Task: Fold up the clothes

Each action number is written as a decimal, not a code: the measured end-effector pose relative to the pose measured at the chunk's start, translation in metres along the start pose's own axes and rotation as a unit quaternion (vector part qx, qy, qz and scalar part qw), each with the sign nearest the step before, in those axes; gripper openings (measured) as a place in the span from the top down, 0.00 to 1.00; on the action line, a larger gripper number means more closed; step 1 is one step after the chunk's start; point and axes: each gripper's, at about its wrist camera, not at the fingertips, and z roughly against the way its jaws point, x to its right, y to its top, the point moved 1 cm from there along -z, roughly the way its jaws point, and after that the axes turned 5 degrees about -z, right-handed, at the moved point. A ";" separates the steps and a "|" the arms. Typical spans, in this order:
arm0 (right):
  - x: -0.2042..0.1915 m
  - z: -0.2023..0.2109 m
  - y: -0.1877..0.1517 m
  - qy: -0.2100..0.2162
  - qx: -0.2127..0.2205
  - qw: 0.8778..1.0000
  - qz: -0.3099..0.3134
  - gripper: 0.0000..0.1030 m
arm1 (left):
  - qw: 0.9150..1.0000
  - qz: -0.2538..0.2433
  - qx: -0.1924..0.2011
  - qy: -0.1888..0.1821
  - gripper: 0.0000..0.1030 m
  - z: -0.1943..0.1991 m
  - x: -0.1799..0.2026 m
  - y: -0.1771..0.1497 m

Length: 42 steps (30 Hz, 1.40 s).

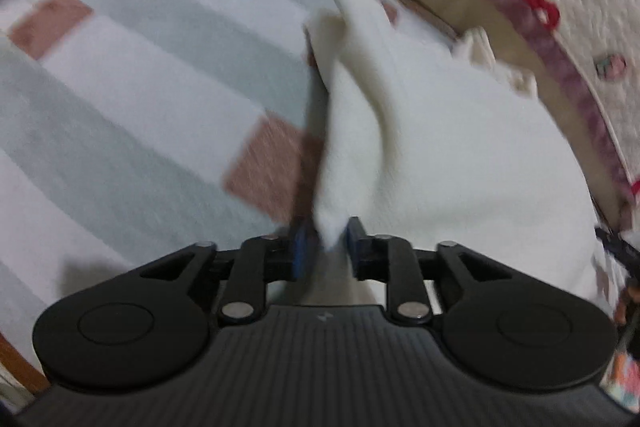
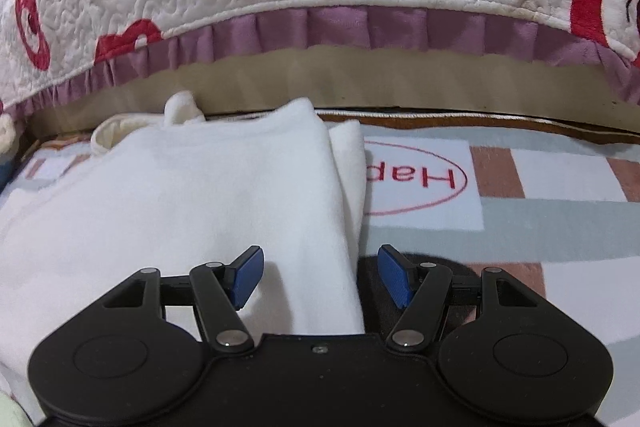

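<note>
A white fleece garment (image 1: 440, 147) lies spread on a checked rug. My left gripper (image 1: 328, 243) is shut on a corner of it, and the pinched fold (image 1: 352, 115) rises off the rug as a ridge running away from me. The left wrist view is blurred by motion. In the right wrist view the white garment (image 2: 180, 195) lies folded, with its right edge doubled over. My right gripper (image 2: 320, 275) hovers low over that edge, open, with nothing between its blue pads (image 2: 248, 277).
The rug (image 2: 540, 211) has grey, white and pink checks and a red oval with lettering (image 2: 416, 183). A quilted bedspread with a purple frill (image 2: 360, 31) hangs over a beige bed base (image 2: 360, 83) just behind the garment. A cream collar or hood (image 2: 180, 107) bunches at the far end.
</note>
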 end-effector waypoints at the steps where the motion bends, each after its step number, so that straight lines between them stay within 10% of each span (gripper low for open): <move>1: -0.001 -0.001 0.002 0.001 0.004 1.000 0.000 0.34 | 1.000 -0.006 0.020 0.009 0.65 0.006 0.001 0.003; 5: -0.015 -0.015 0.029 0.003 -0.005 0.999 0.036 0.34 | 0.996 0.006 0.087 -0.031 0.52 0.013 0.000 0.027; 10: -0.034 -0.037 0.068 0.007 -0.025 0.995 0.092 0.34 | 0.996 -0.051 0.075 -0.008 0.44 -0.030 0.018 0.074; 14: -0.043 -0.061 0.094 -0.004 -0.050 0.995 0.087 0.34 | 0.997 -0.009 0.067 -0.024 0.83 -0.048 0.011 0.076; 23: -0.040 -0.125 0.102 -0.019 -0.082 0.994 0.074 0.33 | 0.992 -0.038 0.093 -0.076 0.81 -0.057 0.013 0.074; 24: -0.035 -0.126 0.099 0.002 -0.073 0.996 0.056 0.49 | 0.992 -0.045 0.093 -0.075 0.82 -0.059 0.014 0.076; 25: -0.031 -0.125 0.097 0.022 -0.060 0.997 0.043 0.95 | 0.992 -0.056 0.096 -0.064 0.88 -0.059 0.017 0.077; 30: -0.053 -0.068 0.109 0.047 0.102 0.991 0.072 0.94 | 0.986 -0.085 0.144 -0.022 0.95 -0.034 0.033 0.086; 36: -0.070 -0.044 0.126 -0.002 0.130 0.981 0.141 0.95 | 0.968 -0.157 0.181 0.067 0.96 -0.034 0.054 0.082; 42: -0.095 -0.030 0.107 -0.064 0.169 0.966 0.184 0.95 | 0.968 -0.131 0.204 0.061 0.96 -0.018 0.053 0.099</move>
